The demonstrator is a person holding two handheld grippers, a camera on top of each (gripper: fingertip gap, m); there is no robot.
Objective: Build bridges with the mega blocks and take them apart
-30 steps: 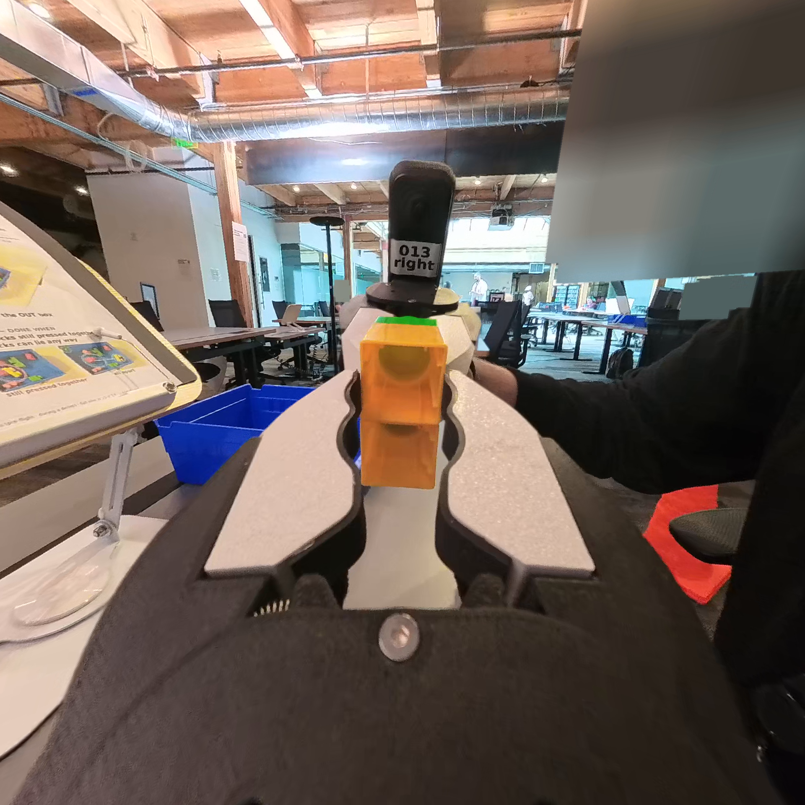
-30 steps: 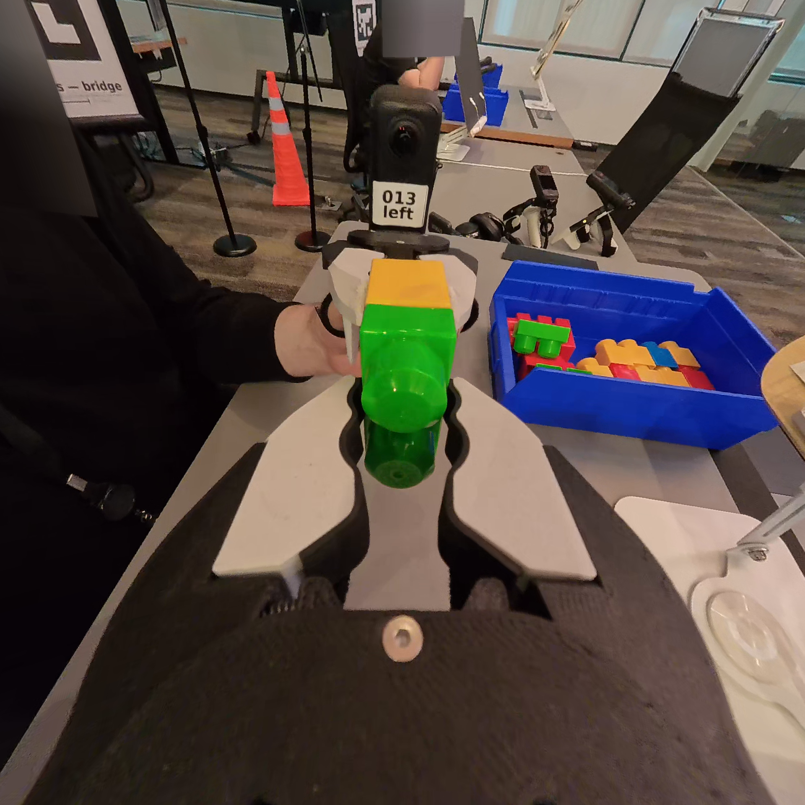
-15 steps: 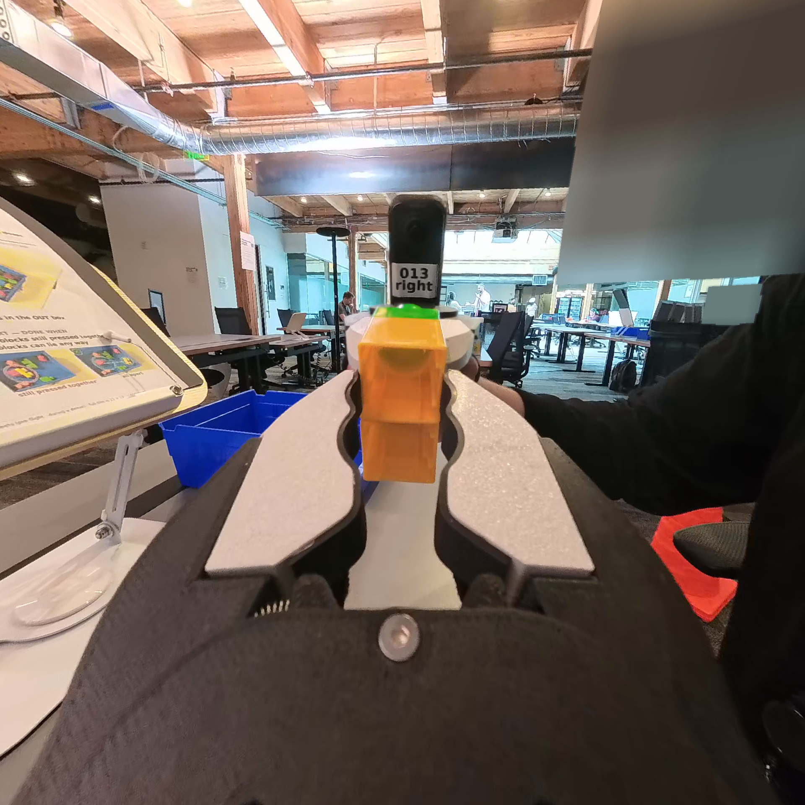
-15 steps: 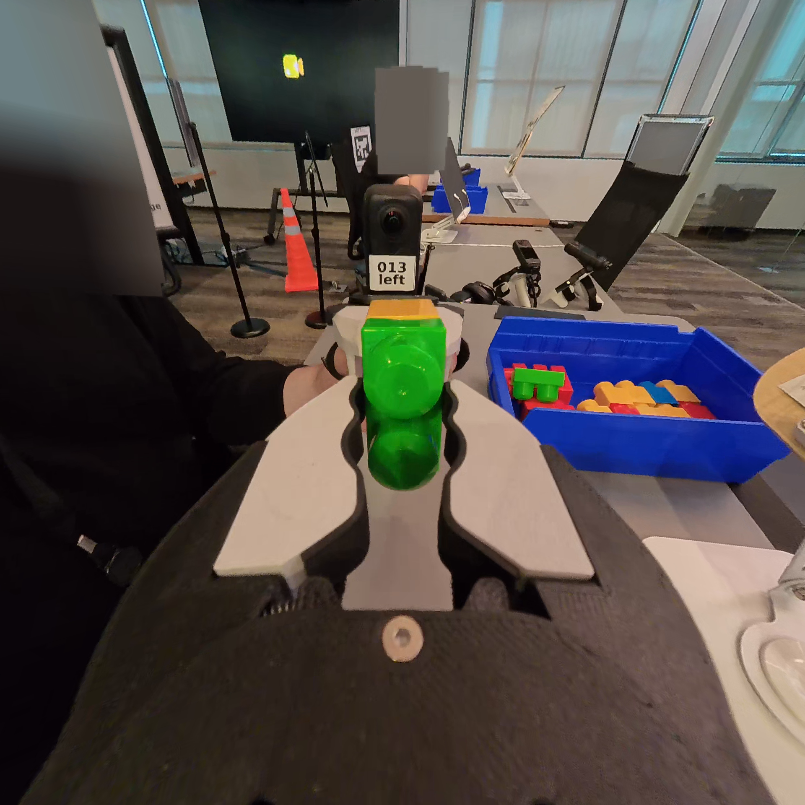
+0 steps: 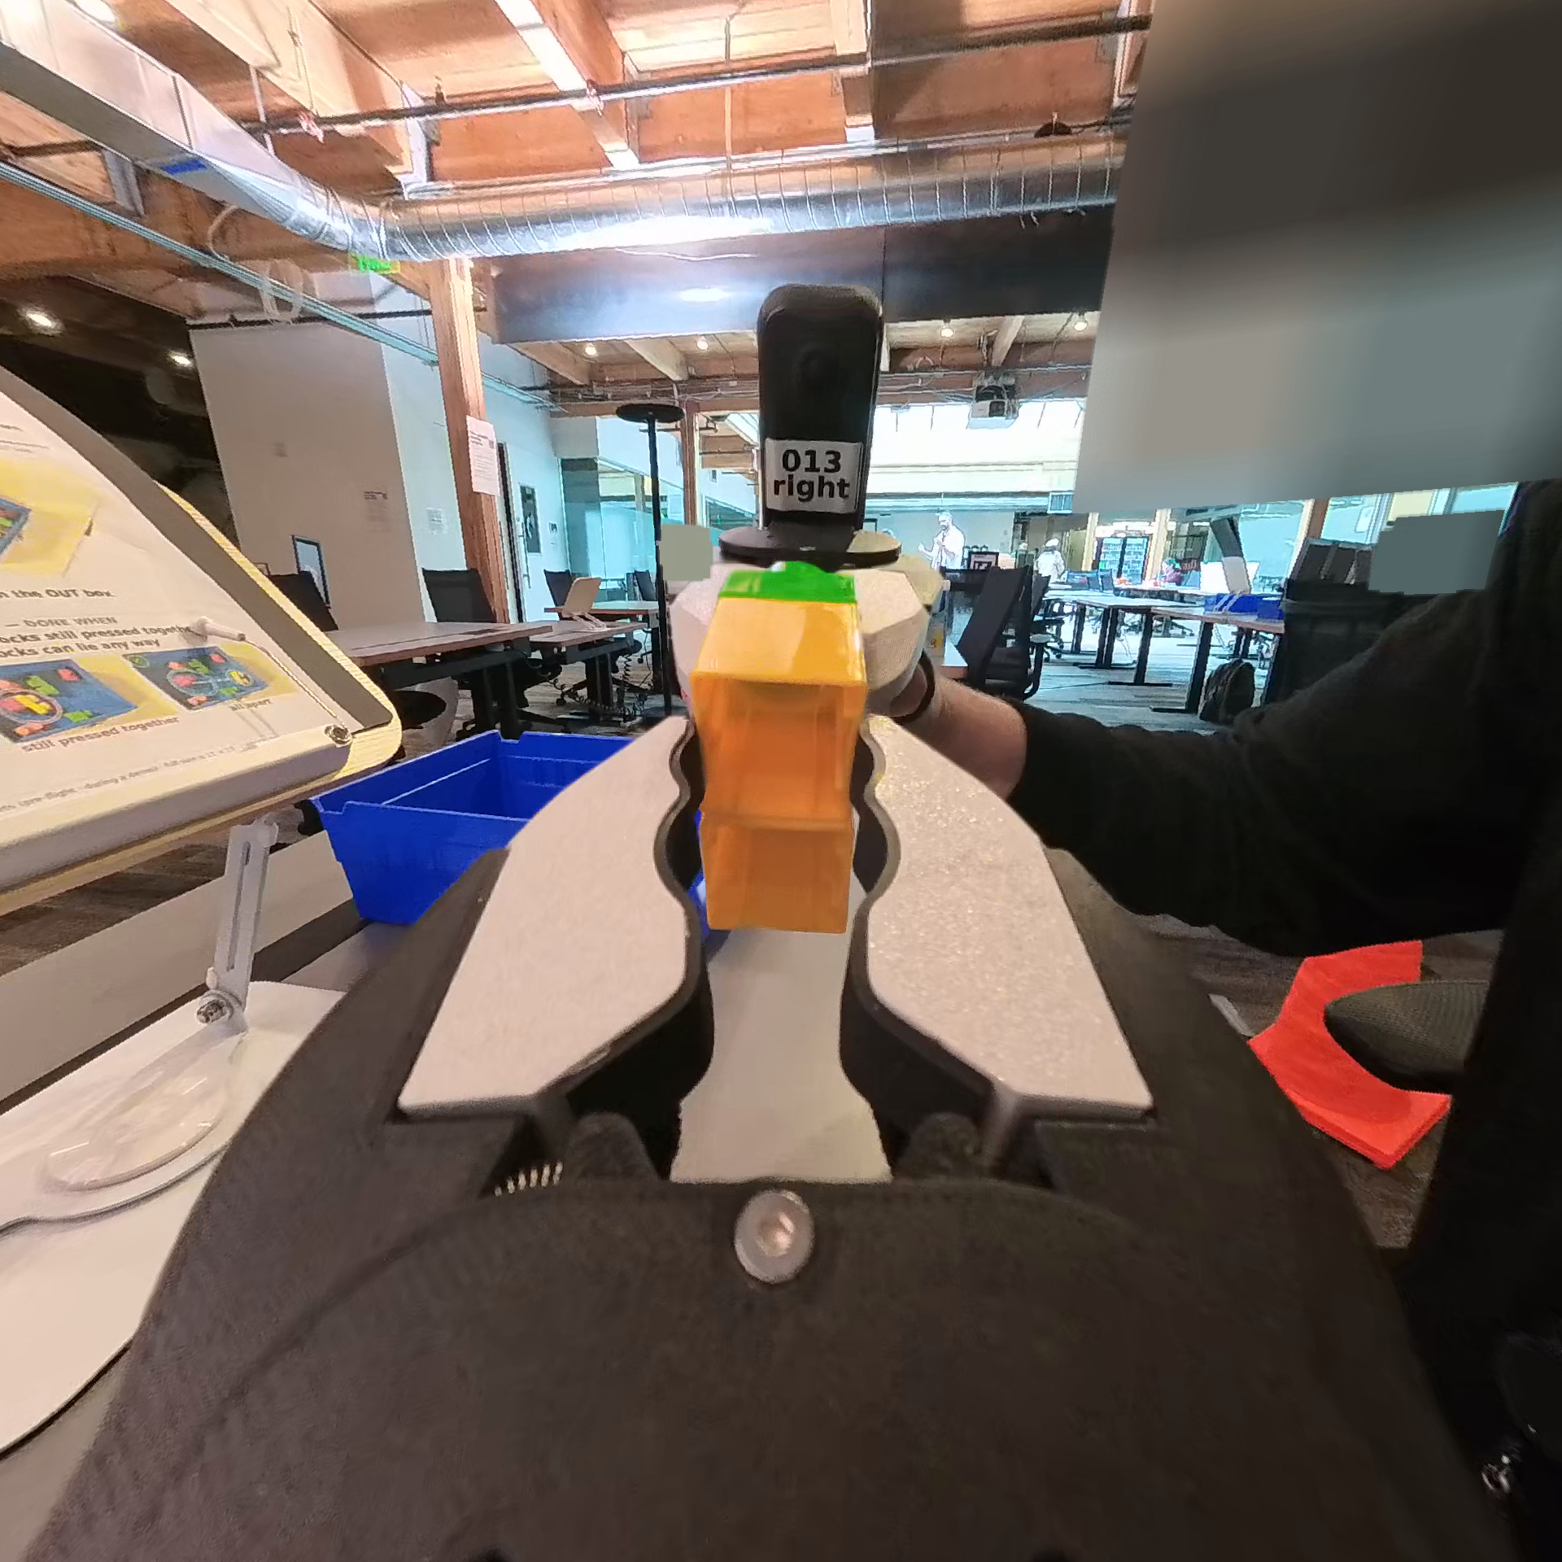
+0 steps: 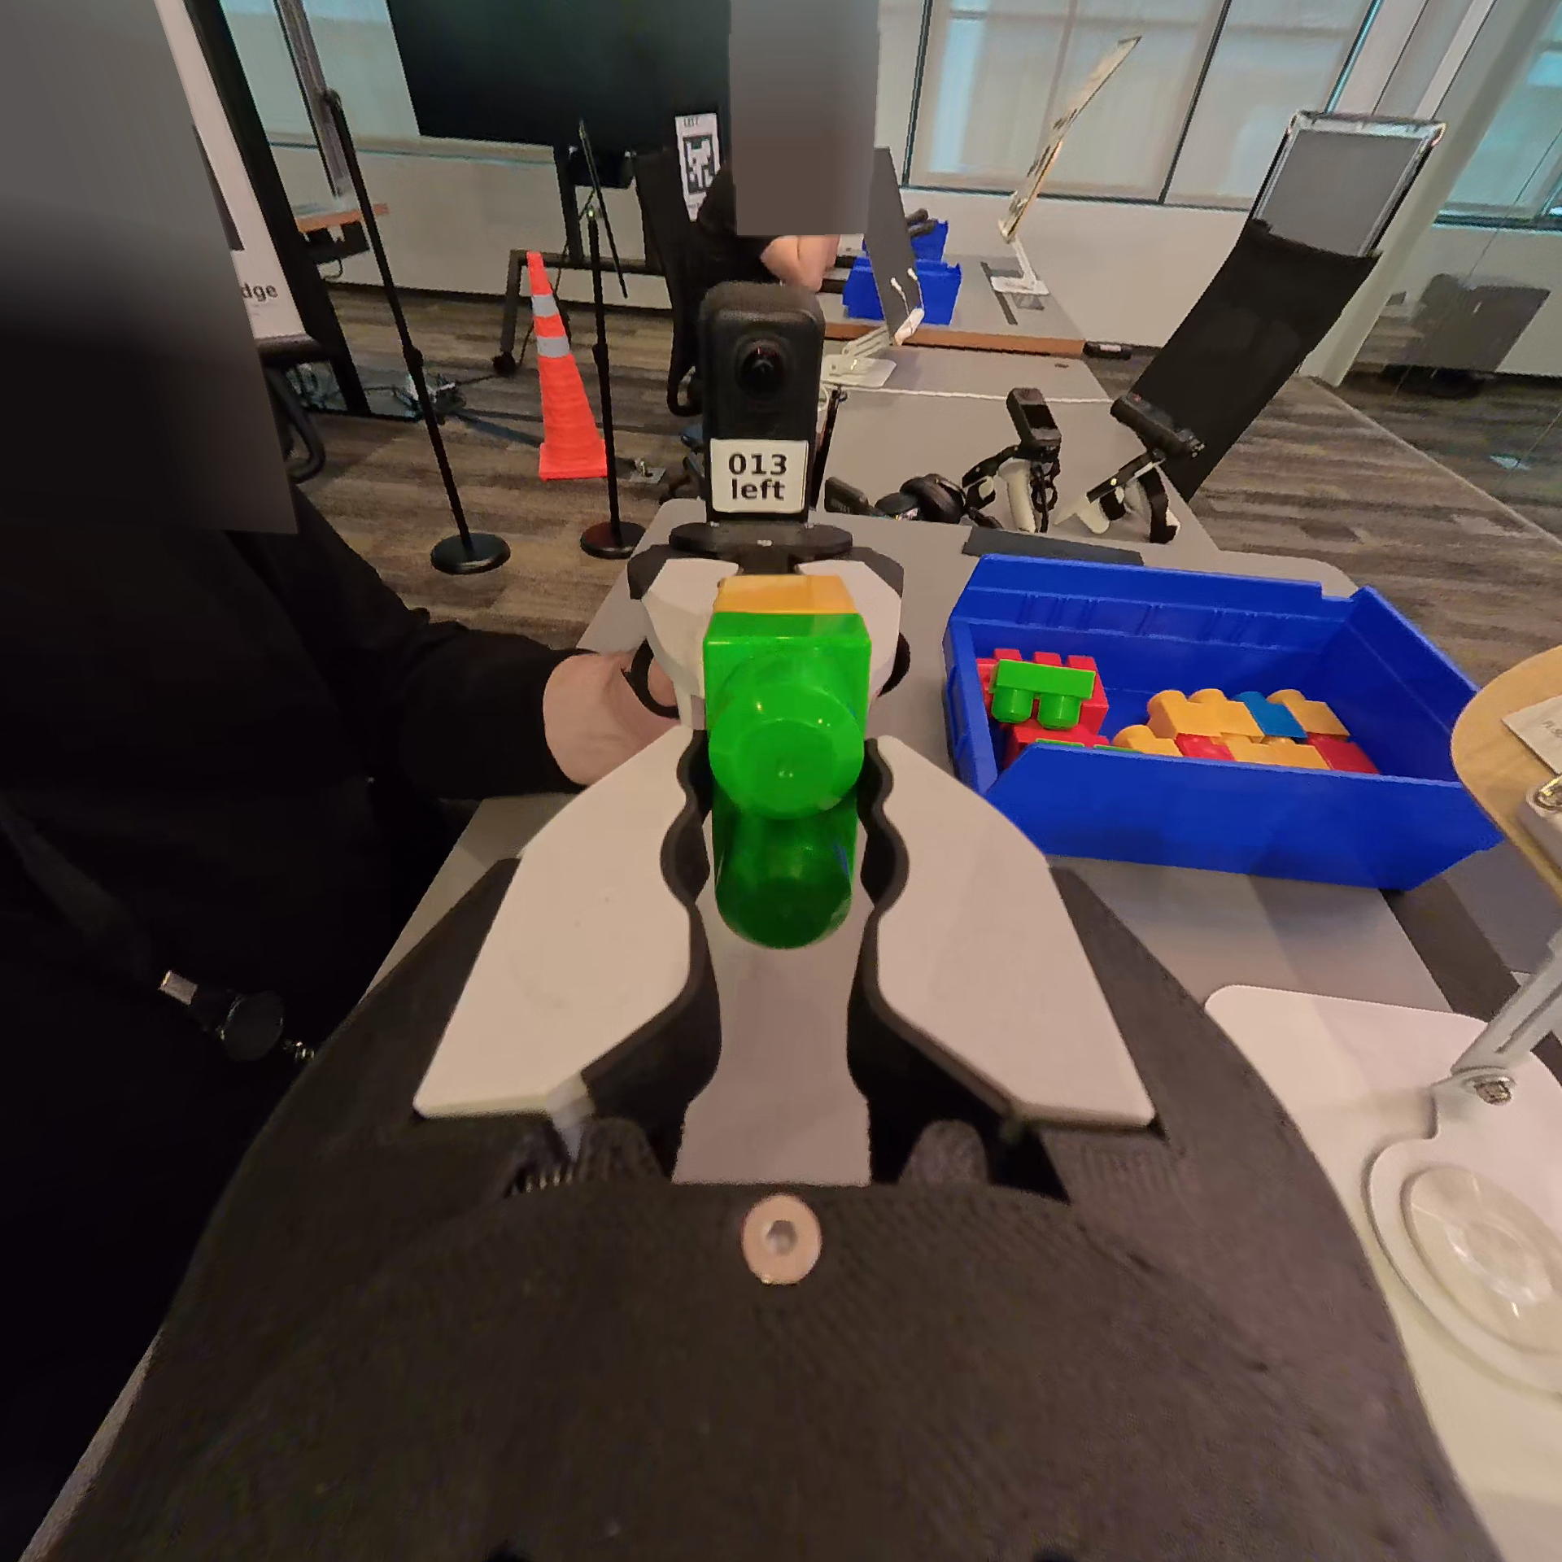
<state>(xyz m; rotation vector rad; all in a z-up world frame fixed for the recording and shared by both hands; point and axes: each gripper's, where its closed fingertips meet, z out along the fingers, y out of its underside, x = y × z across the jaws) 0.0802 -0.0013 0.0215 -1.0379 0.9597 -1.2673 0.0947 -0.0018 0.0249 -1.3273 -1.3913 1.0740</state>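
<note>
The two grippers face each other in the air over the table, each at one end of a joined pair of blocks. My left gripper (image 5: 778, 786) is shut on an orange block (image 5: 773, 794), its hollow underside toward the camera. My right gripper (image 6: 782, 811) is shut on a green block (image 6: 782, 761), its studs toward the camera. The green block's edge (image 5: 782, 585) shows behind the orange one in the left wrist view. The orange block's edge (image 6: 782, 594) shows behind the green one in the right wrist view. The two blocks are pressed together end to end.
A blue bin (image 6: 1226, 811) with several red, orange, green and blue blocks stands on the grey table at the right. An empty blue bin (image 5: 448, 820) stands left in the left wrist view. An instruction board on a stand (image 5: 152, 676) is at the left. An orange cone (image 6: 562, 380) stands on the floor. My two grippers' fingertips are within a few centimetres of each other.
Both grippers kept their hold on the blocks. The pair tilted: half a second ago the views pointed higher, and now they have dropped back down a little.
</note>
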